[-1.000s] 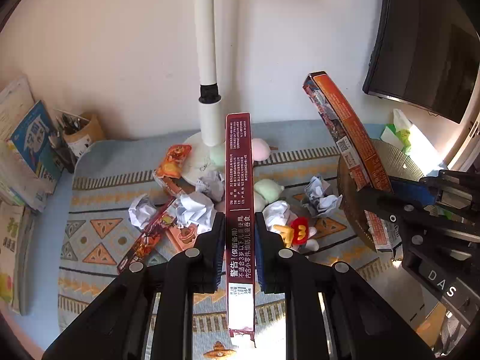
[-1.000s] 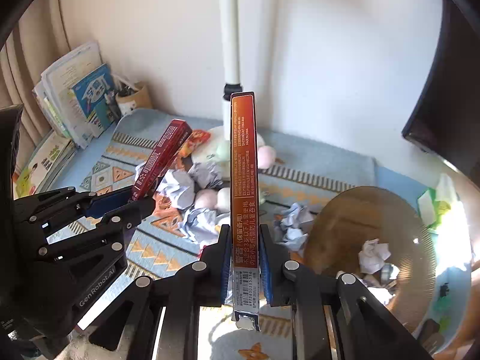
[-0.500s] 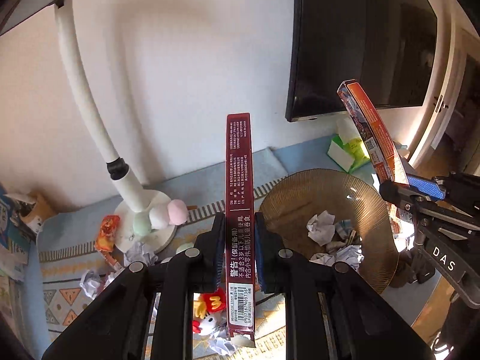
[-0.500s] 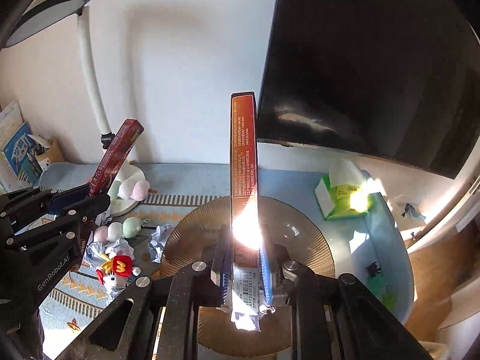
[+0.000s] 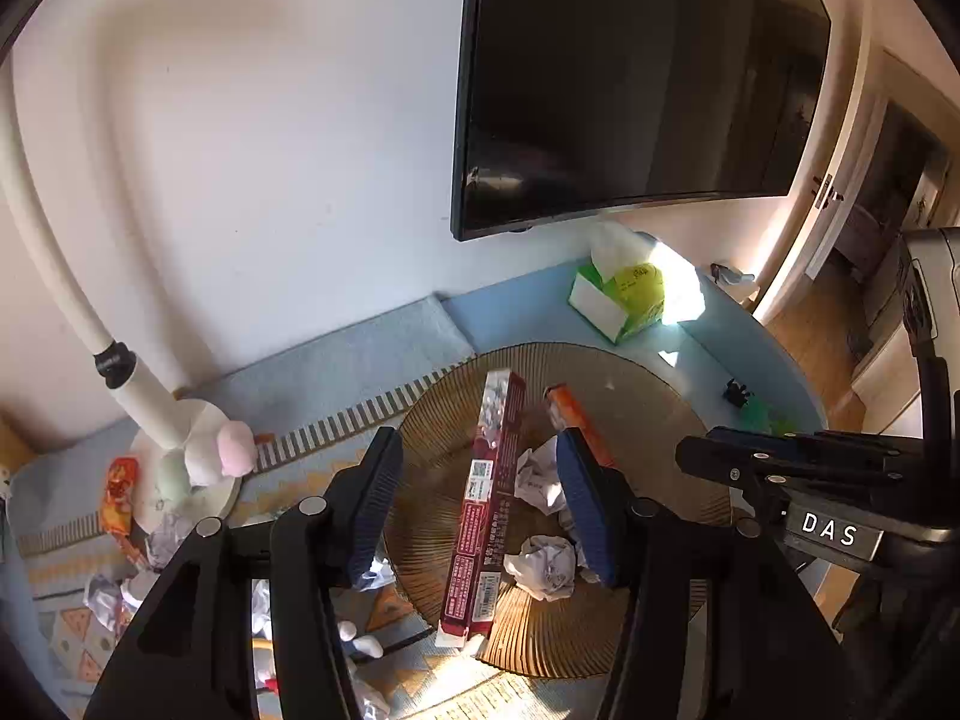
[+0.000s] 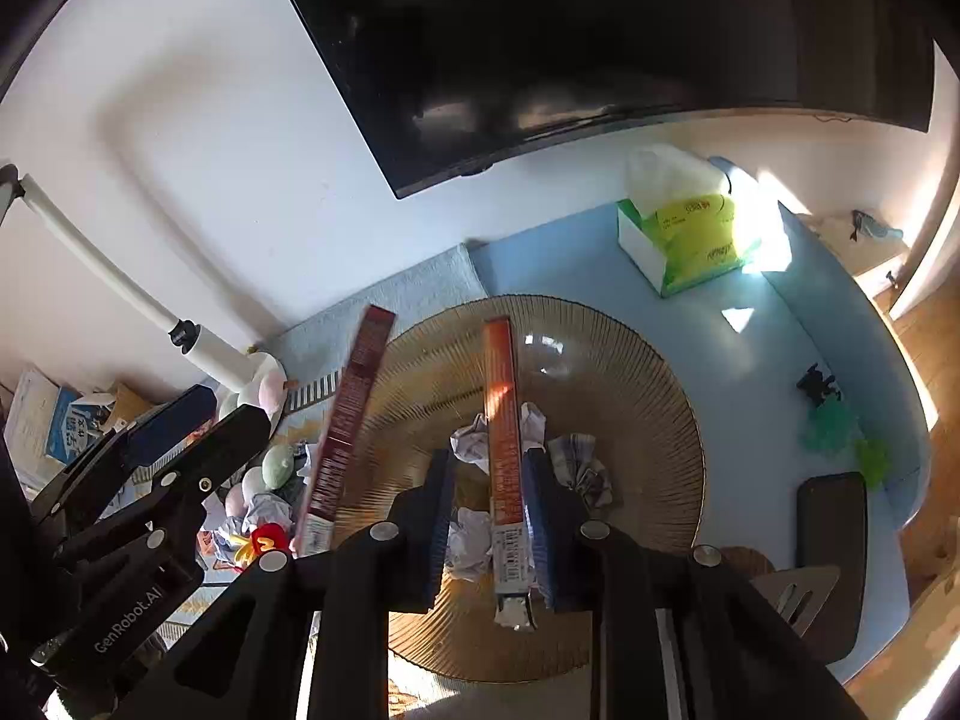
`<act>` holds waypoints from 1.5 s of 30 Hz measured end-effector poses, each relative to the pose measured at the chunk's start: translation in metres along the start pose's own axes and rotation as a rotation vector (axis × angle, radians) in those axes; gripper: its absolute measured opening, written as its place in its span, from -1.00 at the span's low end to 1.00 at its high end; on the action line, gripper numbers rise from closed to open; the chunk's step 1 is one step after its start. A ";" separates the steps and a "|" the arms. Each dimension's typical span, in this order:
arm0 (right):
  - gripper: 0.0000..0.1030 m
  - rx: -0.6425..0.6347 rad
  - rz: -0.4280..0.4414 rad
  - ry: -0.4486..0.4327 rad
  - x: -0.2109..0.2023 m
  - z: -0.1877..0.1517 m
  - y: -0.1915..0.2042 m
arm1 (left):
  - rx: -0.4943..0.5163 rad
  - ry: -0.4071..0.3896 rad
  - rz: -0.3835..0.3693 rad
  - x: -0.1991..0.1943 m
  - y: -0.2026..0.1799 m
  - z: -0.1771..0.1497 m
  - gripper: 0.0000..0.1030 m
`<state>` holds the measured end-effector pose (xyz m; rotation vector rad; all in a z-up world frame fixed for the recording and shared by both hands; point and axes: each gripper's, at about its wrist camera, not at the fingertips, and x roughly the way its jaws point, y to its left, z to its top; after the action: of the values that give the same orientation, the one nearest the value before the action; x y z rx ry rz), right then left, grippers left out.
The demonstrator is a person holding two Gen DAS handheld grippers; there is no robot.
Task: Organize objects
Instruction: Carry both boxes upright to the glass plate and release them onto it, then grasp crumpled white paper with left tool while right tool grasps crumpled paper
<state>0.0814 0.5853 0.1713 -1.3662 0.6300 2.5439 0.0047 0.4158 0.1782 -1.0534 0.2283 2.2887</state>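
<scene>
My left gripper (image 5: 480,504) is open over the ribbed brown bowl (image 5: 648,420). The maroon box (image 5: 486,498) lies loose between its wide jaws, tilted, with its near end on the bowl's rim. In the right wrist view the maroon box (image 6: 348,420) is blurred beside the left gripper (image 6: 222,414). My right gripper (image 6: 489,516) is slightly open; the orange box (image 6: 504,450) rests against the right finger with a gap on its left, its far end down in the bowl (image 6: 630,390). Crumpled paper balls (image 5: 540,558) lie in the bowl.
A green tissue box (image 6: 690,240) stands behind the bowl under a wall-mounted TV (image 5: 630,78). A white lamp (image 5: 150,402), toys and paper balls (image 5: 108,594) clutter the patterned mat at left. A dark phone (image 6: 831,516) lies right; books (image 6: 42,420) stand far left.
Both grippers swung right from the cluttered mat to above the bowl. The left jaws opened and the maroon box dropped out. The right jaws loosened around the orange box, which sank lower.
</scene>
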 end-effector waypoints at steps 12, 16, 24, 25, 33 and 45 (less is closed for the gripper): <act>-0.28 -0.040 -0.020 0.114 0.025 -0.011 0.035 | -0.096 0.093 0.081 -0.011 0.046 -0.056 0.23; 0.07 -0.063 0.028 0.118 0.030 -0.019 0.064 | -0.171 0.141 0.139 -0.024 0.084 -0.085 0.23; 0.17 -0.179 0.102 0.181 0.054 -0.045 0.148 | -0.422 0.237 0.243 -0.060 0.201 -0.163 0.23; 0.17 -0.188 0.113 0.201 0.059 -0.049 0.159 | -0.454 0.245 0.249 -0.064 0.216 -0.172 0.23; 0.17 -0.283 0.169 0.312 0.093 -0.084 0.242 | -0.675 0.234 0.123 -0.080 0.320 -0.204 0.23; 0.17 -0.304 0.167 0.388 0.160 -0.068 0.316 | -0.583 0.272 0.035 -0.016 0.366 -0.165 0.23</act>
<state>-0.0692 0.2673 0.0938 -2.0212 0.4418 2.6010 -0.0975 0.0506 0.0459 -1.6604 -0.3412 2.2898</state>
